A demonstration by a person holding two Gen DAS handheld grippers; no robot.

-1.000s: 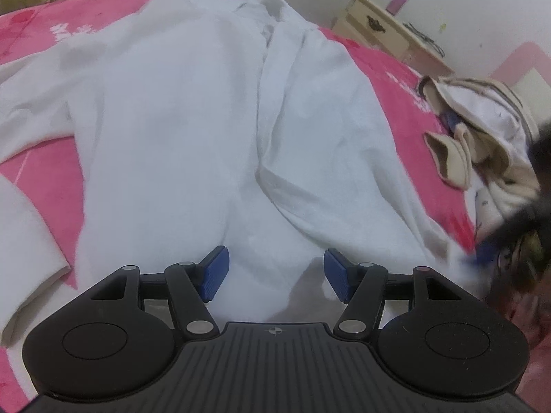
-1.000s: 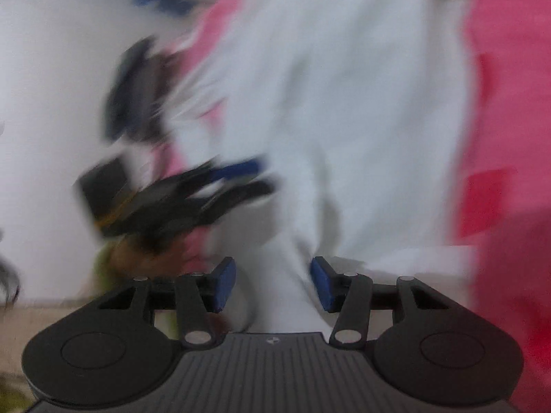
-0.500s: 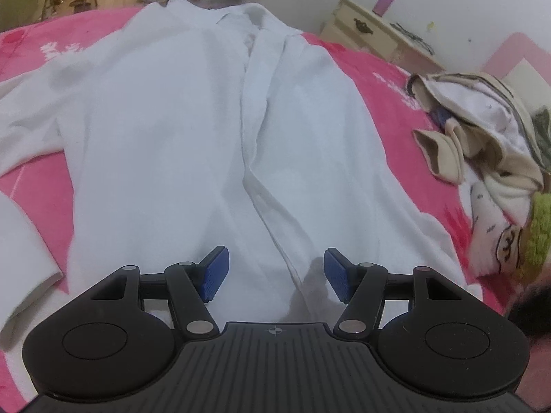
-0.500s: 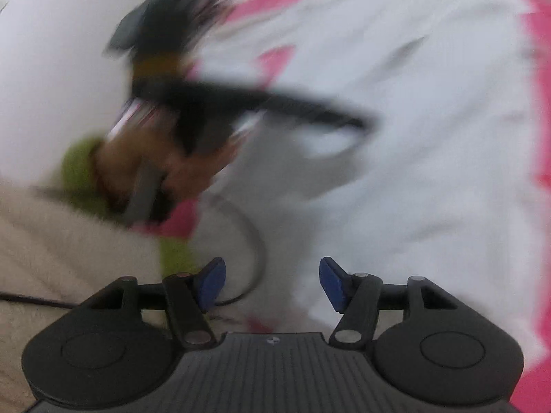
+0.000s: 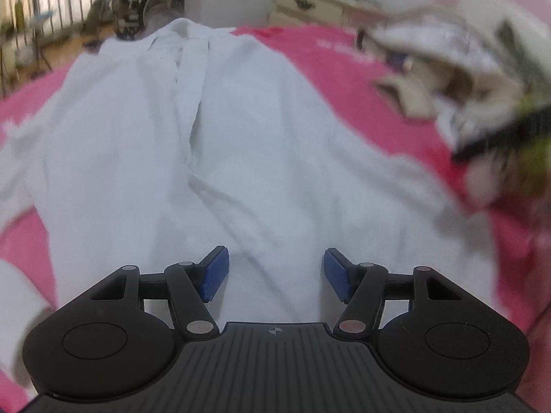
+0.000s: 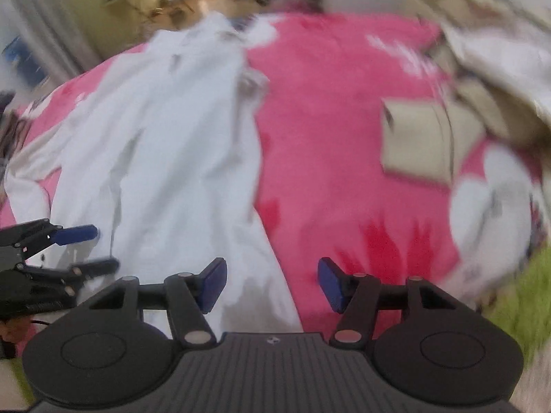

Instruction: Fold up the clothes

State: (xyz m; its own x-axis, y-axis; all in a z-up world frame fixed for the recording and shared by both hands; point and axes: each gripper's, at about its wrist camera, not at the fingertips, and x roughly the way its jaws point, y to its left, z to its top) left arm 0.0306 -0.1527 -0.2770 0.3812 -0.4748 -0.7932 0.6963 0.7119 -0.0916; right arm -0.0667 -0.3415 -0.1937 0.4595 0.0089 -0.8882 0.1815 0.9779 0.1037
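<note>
Long white button-front cotton garment (image 5: 213, 144) now lies smoother, spread centre-frame on pink bedspread (image 6: 337, 158). Left gripper (image 5: 273, 275) and right gripper (image 6: 272, 284) both apart, empty; right has swung round toward the hem.

Soft, even indoor light, moderately bright, no glare. Faint shadows under the folds of the white cotton shirt (image 5: 241, 158) on the pink fleece bedspread (image 5: 344, 69). Left wrist view: centre fairly sharp, right edge heavily motion-blurred over the crumpled beige clothes pile (image 5: 447, 69). Right wrist view smeared throughout, worst at top and right. Fisheye bending at edges, dark vignette corners.
</note>
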